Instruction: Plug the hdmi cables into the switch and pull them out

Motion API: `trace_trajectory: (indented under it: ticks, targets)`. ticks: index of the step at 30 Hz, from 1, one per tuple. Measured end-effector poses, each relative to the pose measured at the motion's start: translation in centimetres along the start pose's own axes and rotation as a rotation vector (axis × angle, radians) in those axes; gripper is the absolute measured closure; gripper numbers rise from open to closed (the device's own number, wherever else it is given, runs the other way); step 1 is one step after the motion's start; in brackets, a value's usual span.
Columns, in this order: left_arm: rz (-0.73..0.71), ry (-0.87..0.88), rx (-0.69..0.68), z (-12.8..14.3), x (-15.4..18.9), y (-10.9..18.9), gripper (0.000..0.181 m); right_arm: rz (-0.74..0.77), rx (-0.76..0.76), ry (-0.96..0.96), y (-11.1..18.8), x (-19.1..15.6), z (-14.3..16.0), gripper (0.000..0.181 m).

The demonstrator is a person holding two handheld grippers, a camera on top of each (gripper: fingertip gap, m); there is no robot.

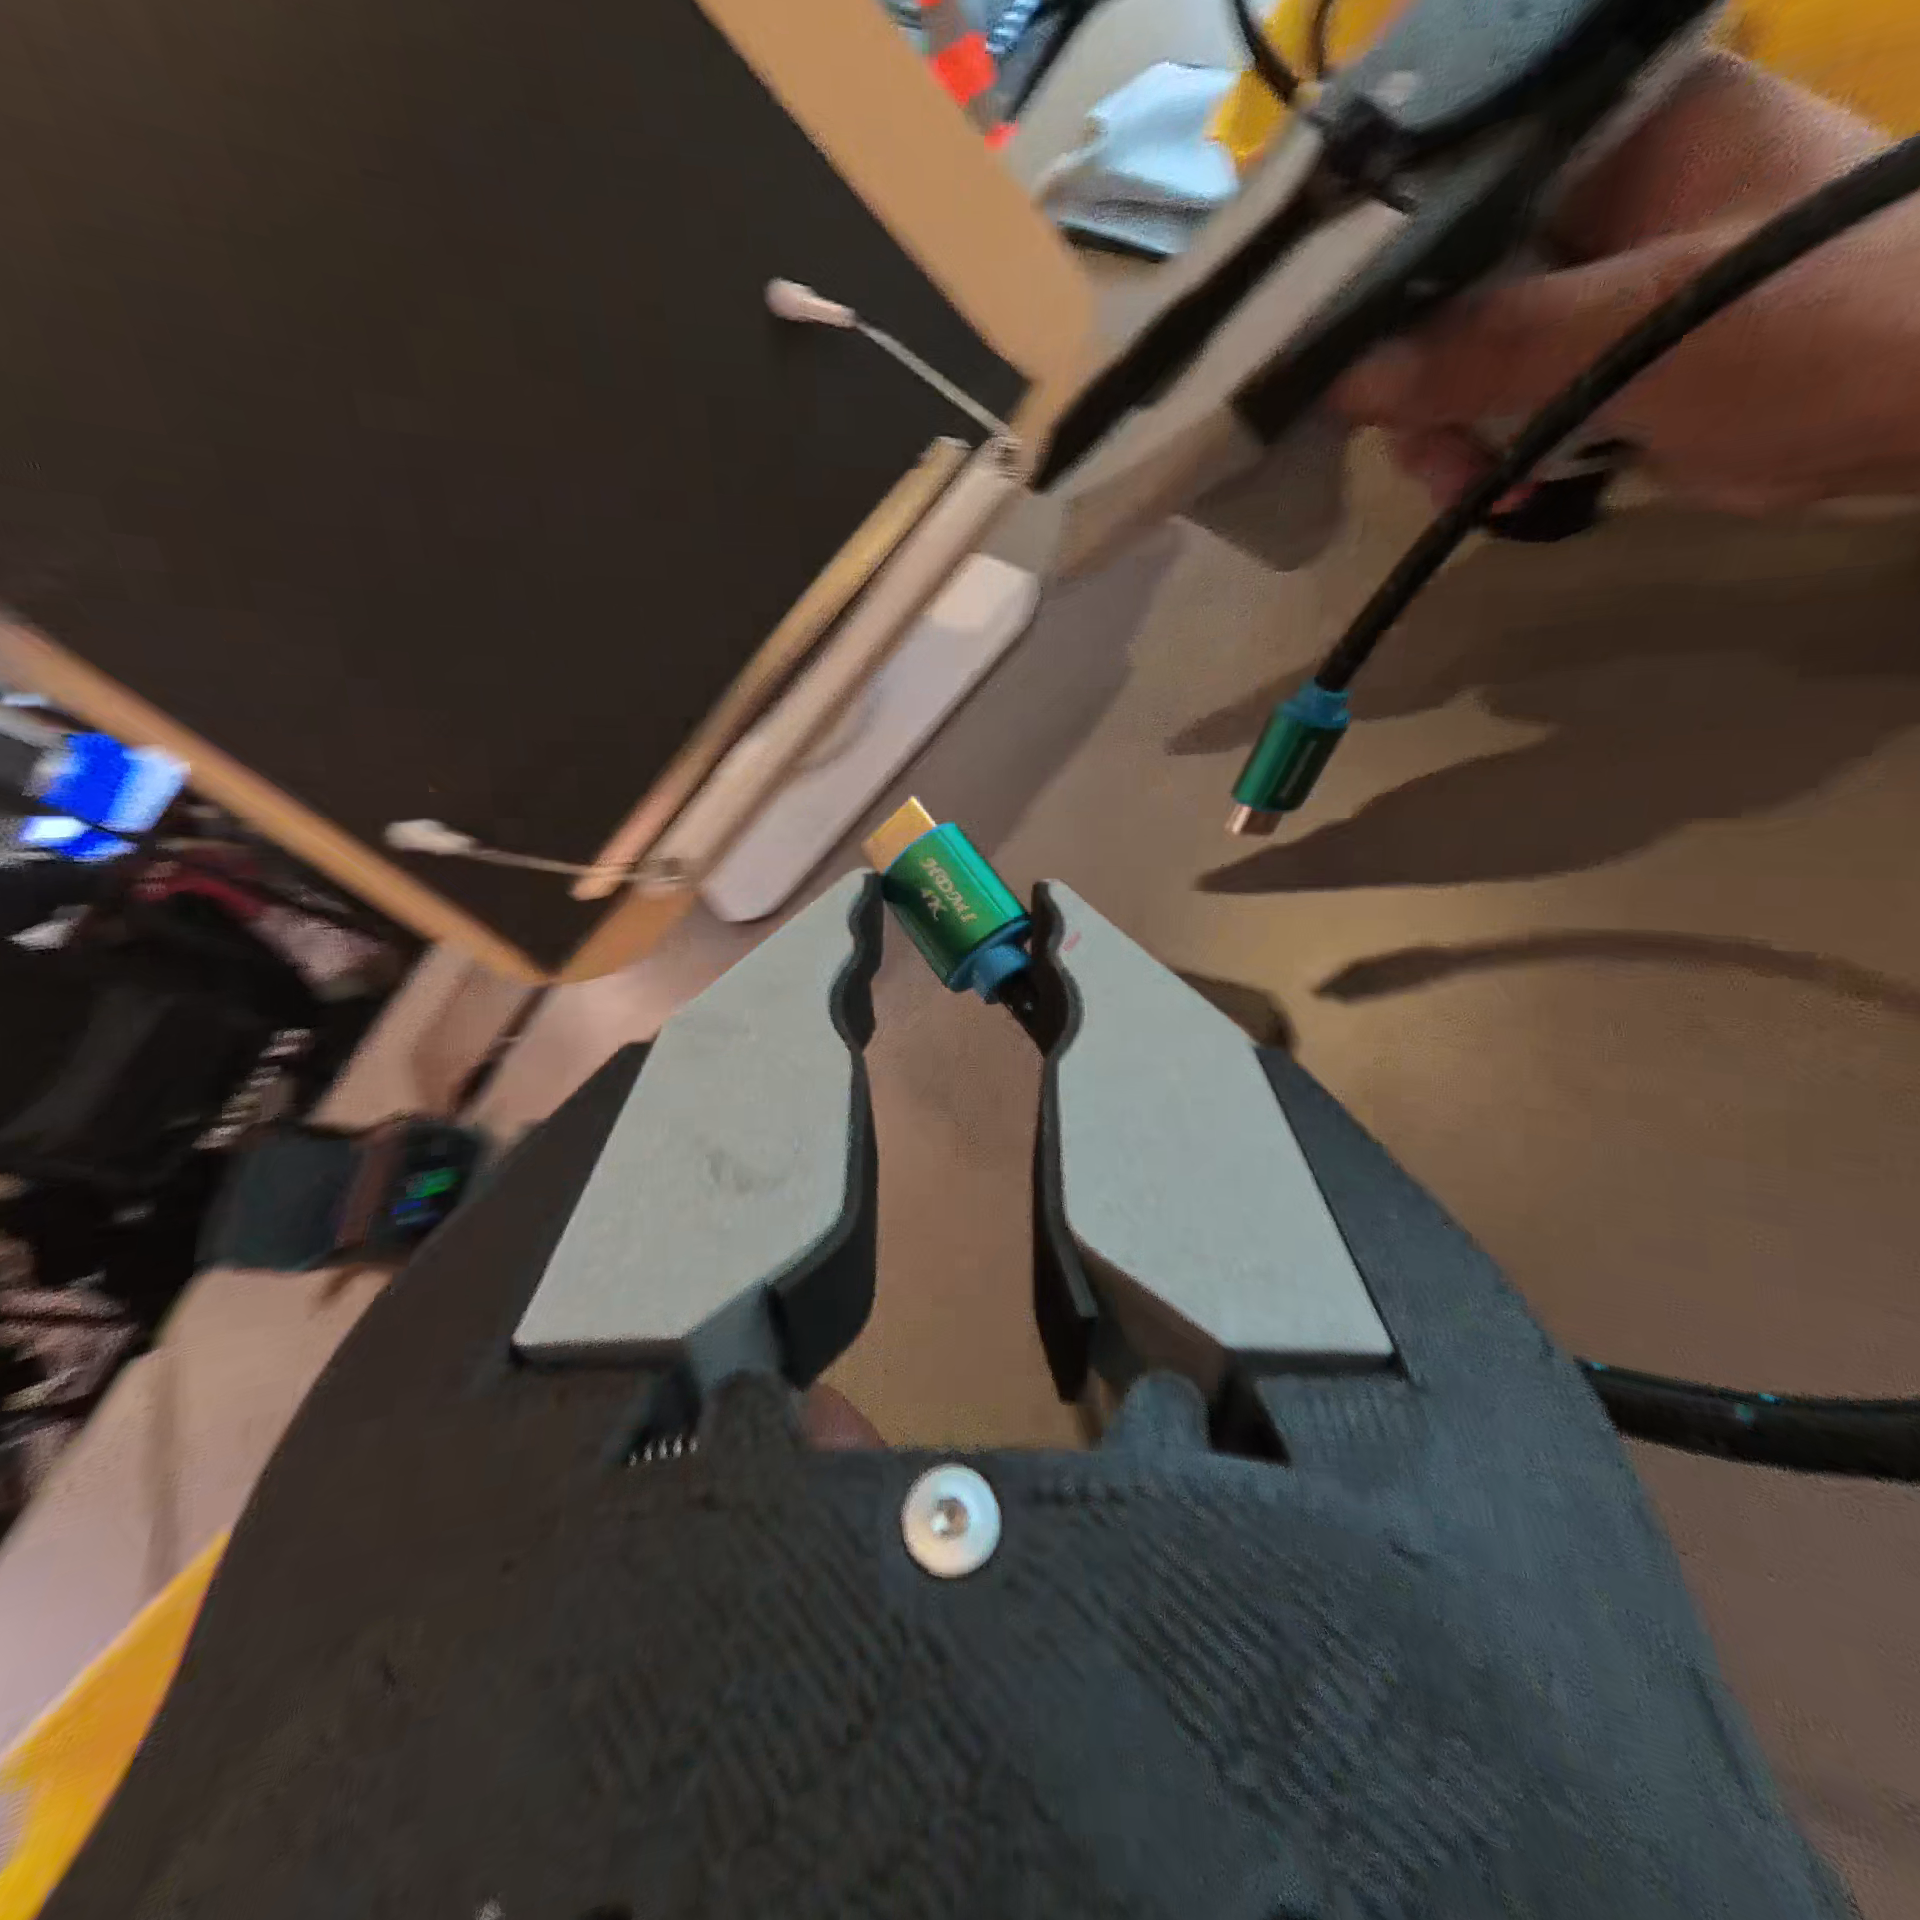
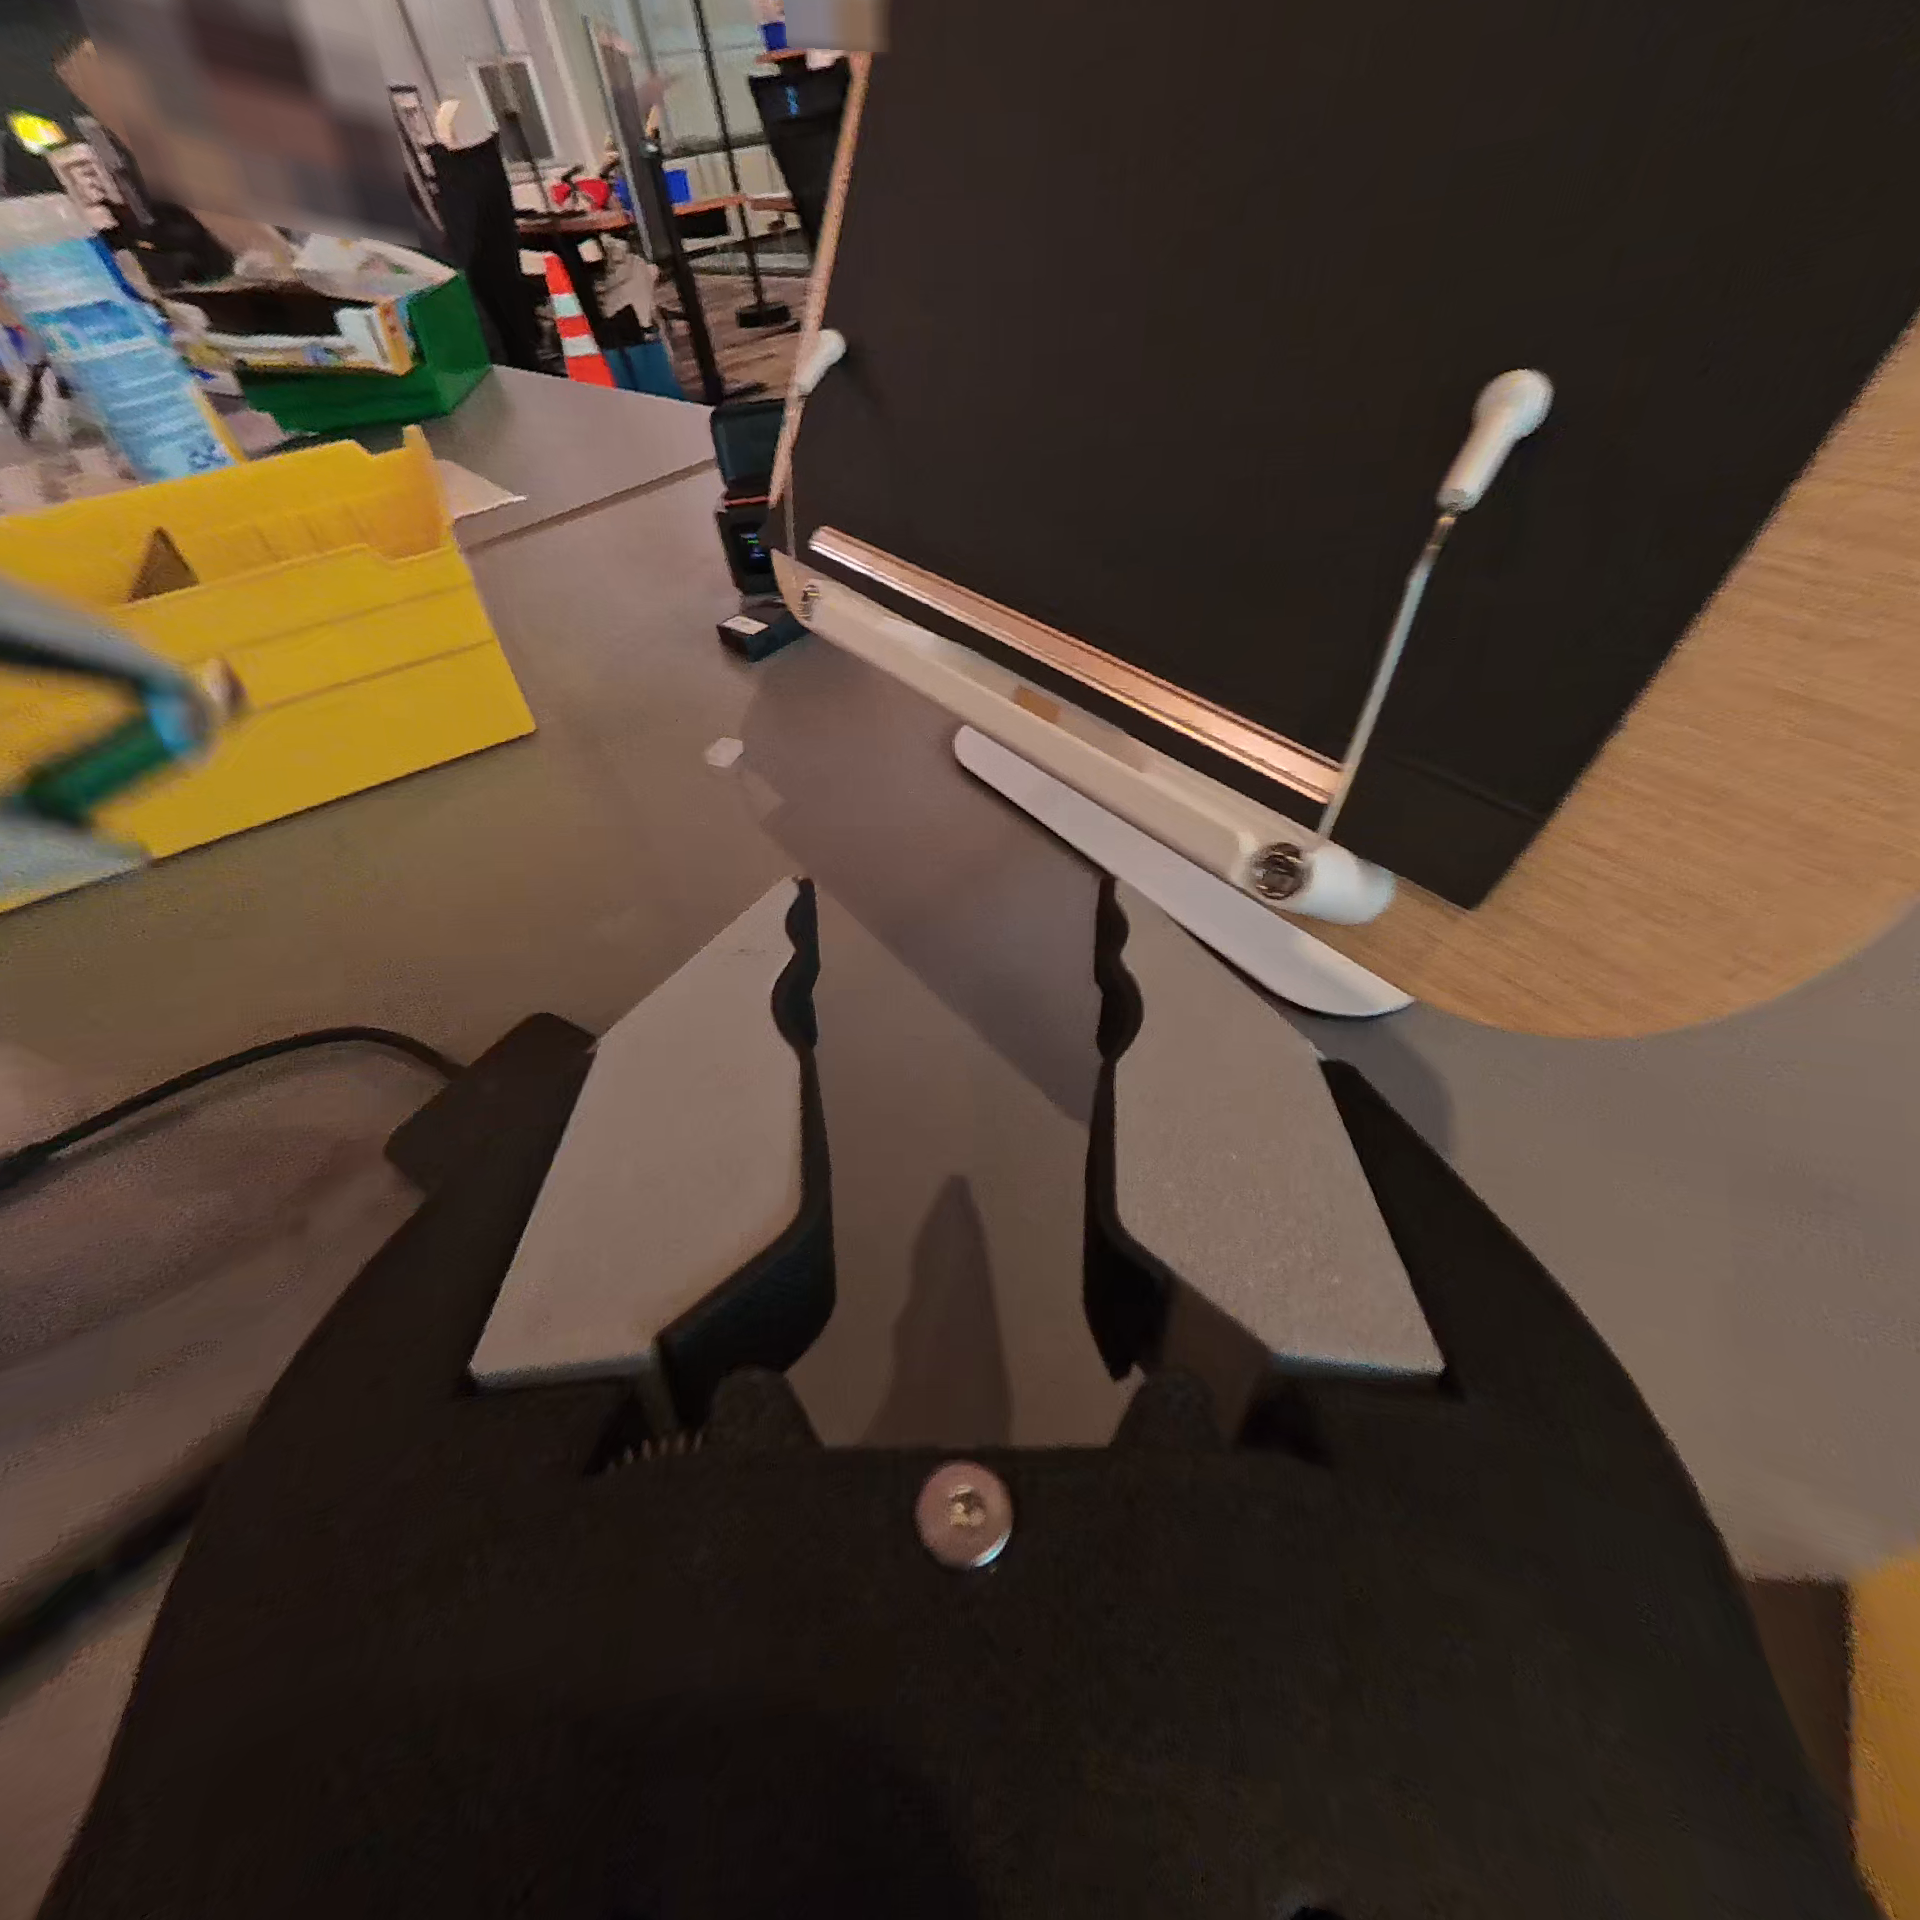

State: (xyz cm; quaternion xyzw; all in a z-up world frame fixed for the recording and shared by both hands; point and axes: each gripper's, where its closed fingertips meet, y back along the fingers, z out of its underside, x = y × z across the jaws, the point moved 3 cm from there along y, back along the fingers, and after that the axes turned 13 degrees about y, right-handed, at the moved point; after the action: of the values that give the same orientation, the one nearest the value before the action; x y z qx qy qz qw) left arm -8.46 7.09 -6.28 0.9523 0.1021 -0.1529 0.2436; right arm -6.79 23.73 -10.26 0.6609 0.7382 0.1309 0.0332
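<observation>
My left gripper [image 1: 951, 899] is shut on a green HDMI plug [image 1: 951, 894] with a gold tip, held above the table and pointing forward; its black cable runs back under the fingers. The plug also shows, blurred, at the left edge of the right wrist view [image 2: 99, 764]. A second green HDMI plug [image 1: 1288, 753] dangles on a black cable in front of a person's hand [image 1: 1714, 343]; I cannot tell what holds it. My right gripper [image 2: 956, 904] is open and empty above the table. The switch [image 2: 750, 551], a small black box with a lit display, stands behind the board's left corner; it also shows in the left wrist view [image 1: 405, 1195].
A large tilted black board with wooden edges [image 2: 1299, 312] stands on a white base [image 2: 1195, 914], with two wire arms on its front. Yellow bins [image 2: 312, 644] and a green bin [image 2: 416, 364] sit to the left. A black cable [image 2: 208, 1070] lies on the grey table [image 2: 623, 862].
</observation>
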Motion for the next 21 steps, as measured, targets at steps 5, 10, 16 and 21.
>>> trace_trajectory:
  ticks: [5,10,16,21]
  targets:
    - [0.159,0.067,-0.117,3.1,4.7,-6.2,0.152,0.054,-0.052,-0.027,0.3,1.6,0.9,0.13]
    - [0.341,0.266,-0.054,1.7,3.7,-6.9,0.124,0.085,-0.141,0.005,0.2,2.6,2.2,0.129]
    - [0.395,0.375,0.013,2.9,-1.4,-7.3,0.118,-0.16,-0.112,-0.011,-0.9,-1.2,1.8,0.124]
    - [0.455,0.29,-0.194,7.9,-1.2,-6.9,0.116,-0.289,-0.119,0.022,-1.7,-3.9,2.0,0.12]
